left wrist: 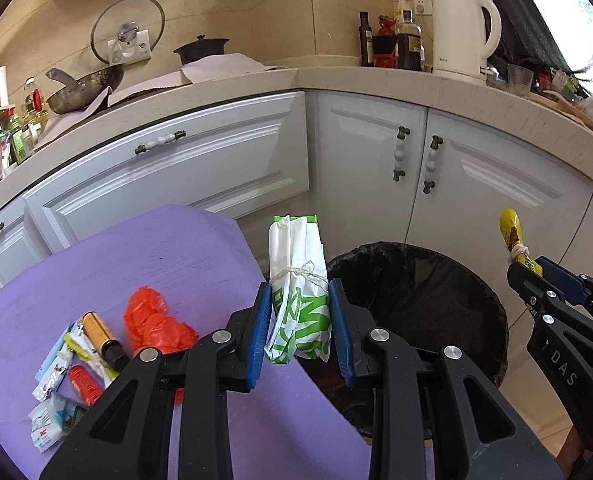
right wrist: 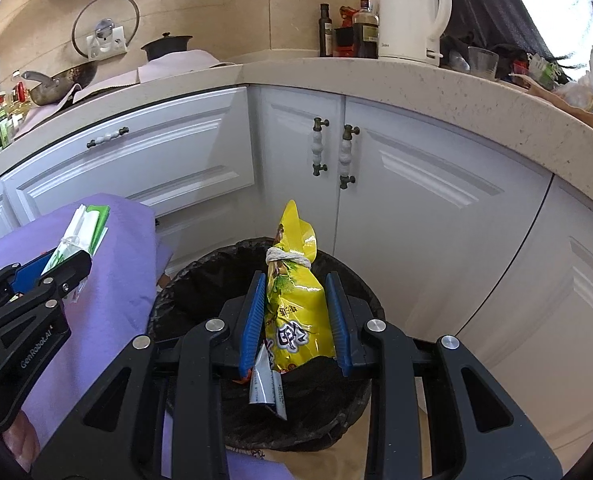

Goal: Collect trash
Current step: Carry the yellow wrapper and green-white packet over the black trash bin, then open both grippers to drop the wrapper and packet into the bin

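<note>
My left gripper (left wrist: pixel 299 318) is shut on a white and green packet (left wrist: pixel 296 280) tied with string, held at the right edge of the purple table (left wrist: pixel 156 264), beside the black-lined trash bin (left wrist: pixel 428 292). My right gripper (right wrist: pixel 296 312) is shut on a yellow snack bag (right wrist: pixel 294 300) tied with string, held over the trash bin (right wrist: pixel 200 280). A silver wrapper (right wrist: pixel 266 388) lies in the bin below it. The right gripper with the yellow bag (left wrist: pixel 514 236) shows at the right of the left wrist view. The left gripper with its packet (right wrist: pixel 84 232) shows at the left of the right wrist view.
On the purple table lie a red plastic bag (left wrist: pixel 152 320), a small brown bottle (left wrist: pixel 102 338) and several small wrappers (left wrist: pixel 64 376). White cabinets (left wrist: pixel 368 168) stand close behind the bin. The counter above holds a white kettle (left wrist: pixel 464 32), bottles (left wrist: pixel 408 40) and a wok (left wrist: pixel 84 88).
</note>
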Action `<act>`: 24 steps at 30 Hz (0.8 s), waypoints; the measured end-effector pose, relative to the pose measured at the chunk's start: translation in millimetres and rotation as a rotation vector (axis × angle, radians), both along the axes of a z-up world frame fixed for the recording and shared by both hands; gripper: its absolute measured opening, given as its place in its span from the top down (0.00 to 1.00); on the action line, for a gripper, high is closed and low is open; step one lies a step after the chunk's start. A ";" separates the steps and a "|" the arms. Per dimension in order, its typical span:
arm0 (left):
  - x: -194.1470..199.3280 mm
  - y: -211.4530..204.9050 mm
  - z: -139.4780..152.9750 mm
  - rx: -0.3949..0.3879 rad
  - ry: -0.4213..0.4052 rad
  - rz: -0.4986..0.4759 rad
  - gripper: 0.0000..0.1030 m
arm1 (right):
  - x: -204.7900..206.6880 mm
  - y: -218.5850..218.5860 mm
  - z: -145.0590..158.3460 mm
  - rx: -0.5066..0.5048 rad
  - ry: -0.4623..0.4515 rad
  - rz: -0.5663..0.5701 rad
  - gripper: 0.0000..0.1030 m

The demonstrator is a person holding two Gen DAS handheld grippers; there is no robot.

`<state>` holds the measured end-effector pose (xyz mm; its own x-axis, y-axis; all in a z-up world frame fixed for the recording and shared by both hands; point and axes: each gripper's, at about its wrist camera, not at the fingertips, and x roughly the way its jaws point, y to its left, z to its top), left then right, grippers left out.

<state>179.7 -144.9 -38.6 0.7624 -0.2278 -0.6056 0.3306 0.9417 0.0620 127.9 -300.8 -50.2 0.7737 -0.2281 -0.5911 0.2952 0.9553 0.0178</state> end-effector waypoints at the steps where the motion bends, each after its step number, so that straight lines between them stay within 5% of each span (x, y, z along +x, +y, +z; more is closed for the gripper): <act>1: 2.8 -2.7 -1.9 0.007 0.003 0.000 0.71 | 1.4 -0.6 -1.7 0.000 0.002 -0.001 0.71; 15: 29.6 -23.6 -22.8 0.040 0.060 -0.001 0.69 | 22.5 -12.2 -20.2 0.006 0.031 -0.029 0.70; 17: 32.4 -25.7 -25.0 0.045 0.072 0.000 0.65 | 25.8 -12.9 -23.0 0.001 0.033 -0.034 0.68; 20: 34.6 -25.3 -25.3 0.046 0.077 0.004 0.57 | 28.3 -13.7 -25.4 -0.003 0.034 -0.046 0.53; 24: 34.6 -20.9 -24.4 0.036 0.076 0.017 0.51 | 28.8 -12.4 -25.6 -0.004 0.037 -0.048 0.53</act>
